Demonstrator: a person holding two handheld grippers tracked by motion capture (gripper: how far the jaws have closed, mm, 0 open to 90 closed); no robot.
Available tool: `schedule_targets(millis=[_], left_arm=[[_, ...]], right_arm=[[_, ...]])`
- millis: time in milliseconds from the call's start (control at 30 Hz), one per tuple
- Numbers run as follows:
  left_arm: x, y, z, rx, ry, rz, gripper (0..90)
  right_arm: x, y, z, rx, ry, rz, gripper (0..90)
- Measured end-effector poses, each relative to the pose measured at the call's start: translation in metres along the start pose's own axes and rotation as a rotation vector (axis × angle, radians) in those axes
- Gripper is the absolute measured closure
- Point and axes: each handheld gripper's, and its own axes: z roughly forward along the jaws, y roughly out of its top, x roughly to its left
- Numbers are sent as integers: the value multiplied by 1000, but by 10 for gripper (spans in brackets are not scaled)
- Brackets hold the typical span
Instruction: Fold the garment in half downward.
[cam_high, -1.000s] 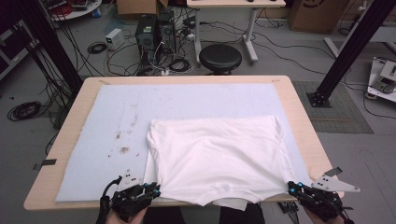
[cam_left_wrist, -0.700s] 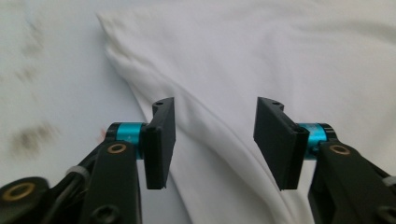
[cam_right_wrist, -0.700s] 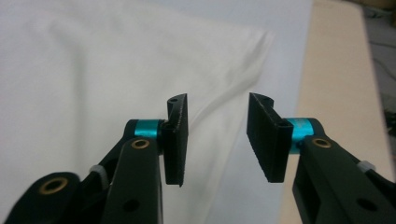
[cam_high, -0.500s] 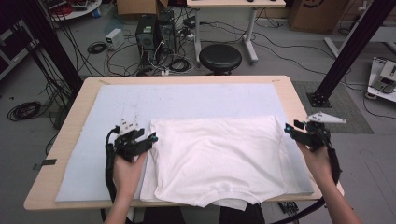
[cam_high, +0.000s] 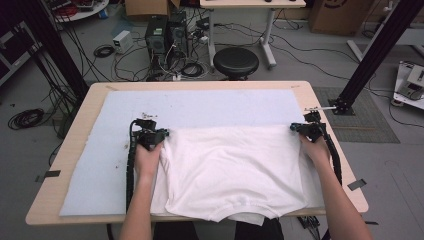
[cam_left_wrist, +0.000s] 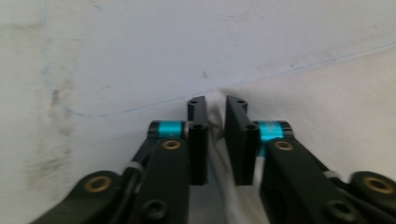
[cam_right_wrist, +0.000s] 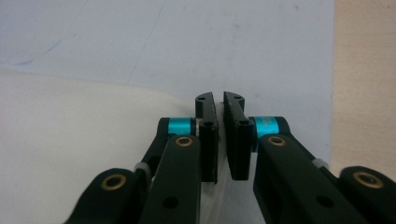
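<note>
Left hand-held gripper (cam_high: 161, 133), at 9 o'clock of the table, has just been closing and now pinches the far left corner of the white cotton T-shirt (cam_high: 232, 170); cloth is bunched between its jaws in the left gripper view (cam_left_wrist: 215, 123). The shirt lies flat on the pale blue felt mat (cam_high: 100, 165), collar end at 6 o'clock over the near edge of the light wooden table (cam_high: 75, 145). Right hand-held gripper (cam_high: 295, 128), at 3 o'clock, has likewise closed on the far right corner (cam_right_wrist: 219, 135). You appear to be beginning a fold; next, lift both corners together and carry them evenly toward 6 o'clock. Count: two grippers, one shirt, one mat.
</note>
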Motion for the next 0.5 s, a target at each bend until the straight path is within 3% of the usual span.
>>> schedule_targets(millis=[233, 300, 400, 433, 500], left_arm=[[-20, 22, 20, 27, -72, 19, 864], [-31, 24, 25, -7, -90, 25, 864], [-39, 23, 30, -15, -87, 20, 864], [-40, 23, 31, -20, -89, 2, 864], [-41, 23, 30, -21, -68, -3, 865]], right_arm=[[-12, -29, -28, -49, -79, 29, 885], [-19, -33, -33, -55, -86, 38, 885], [-35, -28, -34, -47, -101, 54, 887], [-38, -24, -32, -34, -106, 54, 887], [-40, -14, -26, -18, -131, 14, 887]])
